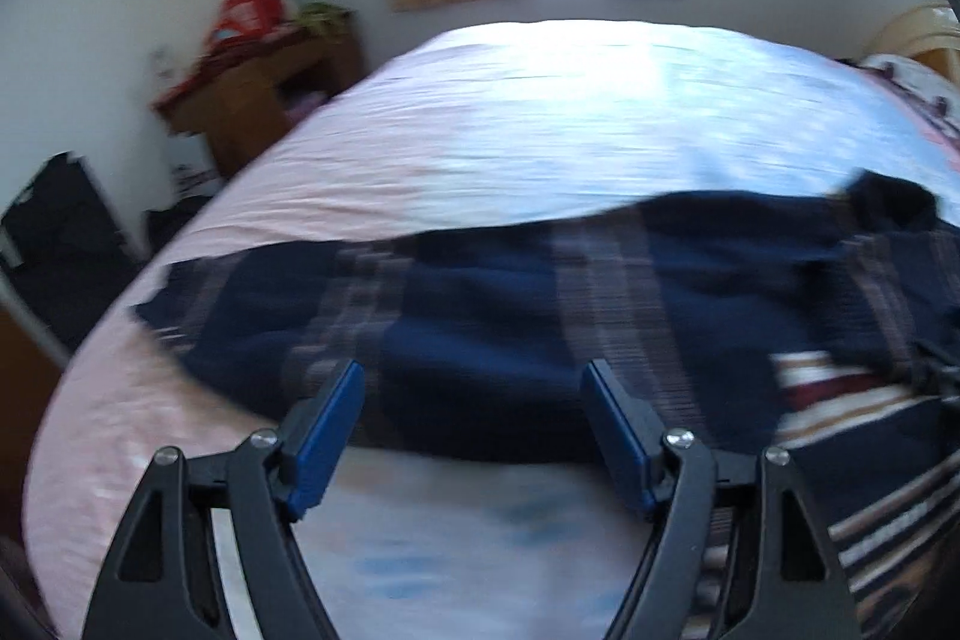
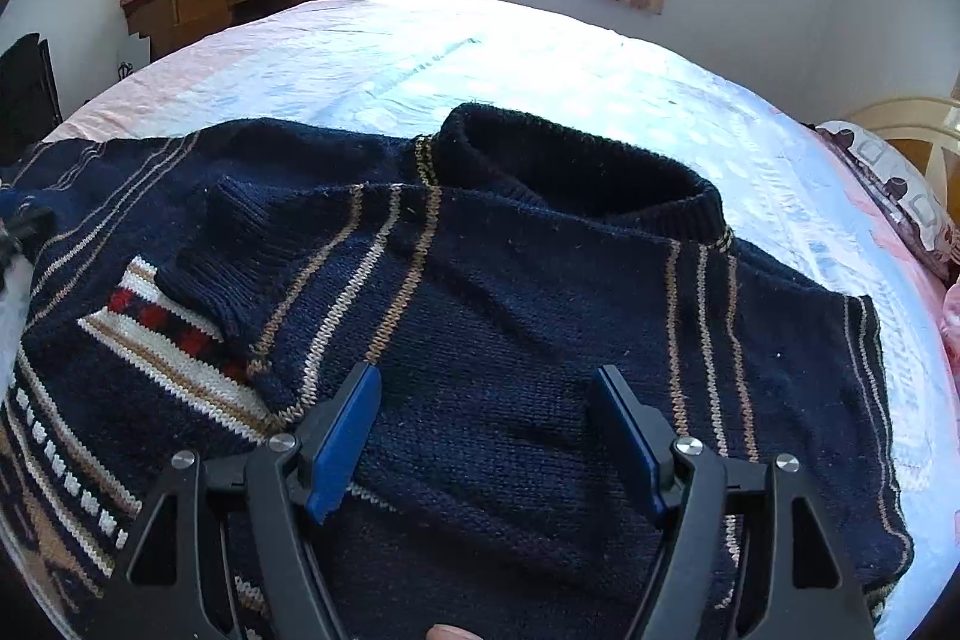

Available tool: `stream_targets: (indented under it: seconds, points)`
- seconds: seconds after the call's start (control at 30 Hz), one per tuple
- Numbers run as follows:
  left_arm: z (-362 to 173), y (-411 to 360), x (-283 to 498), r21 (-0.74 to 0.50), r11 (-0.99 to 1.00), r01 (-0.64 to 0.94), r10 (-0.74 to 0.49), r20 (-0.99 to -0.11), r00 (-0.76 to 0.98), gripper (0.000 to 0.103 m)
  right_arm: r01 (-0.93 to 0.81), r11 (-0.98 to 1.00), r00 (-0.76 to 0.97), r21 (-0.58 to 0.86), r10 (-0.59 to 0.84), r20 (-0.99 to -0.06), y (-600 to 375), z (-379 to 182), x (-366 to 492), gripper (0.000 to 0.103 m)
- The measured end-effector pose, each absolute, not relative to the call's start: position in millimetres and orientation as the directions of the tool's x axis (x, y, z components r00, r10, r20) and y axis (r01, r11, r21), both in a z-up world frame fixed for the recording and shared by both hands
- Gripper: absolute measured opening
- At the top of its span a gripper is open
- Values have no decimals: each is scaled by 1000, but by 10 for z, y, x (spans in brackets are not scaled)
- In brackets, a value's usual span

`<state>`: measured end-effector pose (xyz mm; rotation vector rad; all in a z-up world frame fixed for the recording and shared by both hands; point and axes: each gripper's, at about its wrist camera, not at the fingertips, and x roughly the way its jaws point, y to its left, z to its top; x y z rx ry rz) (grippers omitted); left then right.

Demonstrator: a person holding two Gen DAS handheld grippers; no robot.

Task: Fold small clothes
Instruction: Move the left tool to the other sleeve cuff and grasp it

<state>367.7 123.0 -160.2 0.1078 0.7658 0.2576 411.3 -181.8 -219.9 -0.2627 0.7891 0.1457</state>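
Your right gripper (image 2: 486, 436) hangs tilted down over the sweater (image 2: 510, 340), jaws wide, nothing between the pads (image 2: 342, 448) — only this view shows the ribbed collar (image 2: 576, 166) at 12 o'clock and a folded sleeve (image 2: 288, 256) at 10. Your left gripper (image 1: 474, 430), also angled down and released, holds nothing; its blurred view has the sweater's hem stretched from 9 to 3 across the bed (image 1: 480, 124), with a wooden desk (image 1: 252, 94) at 10.

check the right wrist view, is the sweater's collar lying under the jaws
No, the collar lies at the far edge of the sweater, well beyond the open right gripper, whose jaws hang over plain navy knit.
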Motion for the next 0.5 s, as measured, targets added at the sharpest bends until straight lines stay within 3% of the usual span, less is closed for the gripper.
stream_targets:
  seconds: [0.27, 0.5]
  points:
    - [-1730, 2605, 3789, 246, 837, -488, 511, -669, 539, 77, -214, 963, 694, -164, 31, -720, -1869, -2194, 4125, 77]
    - [-1797, 3402, 3930, 69, 766, -639, 481, -721, 499, 77, -206, 954, 713, -216, -5, -701, -1781, -2190, 4104, 77]
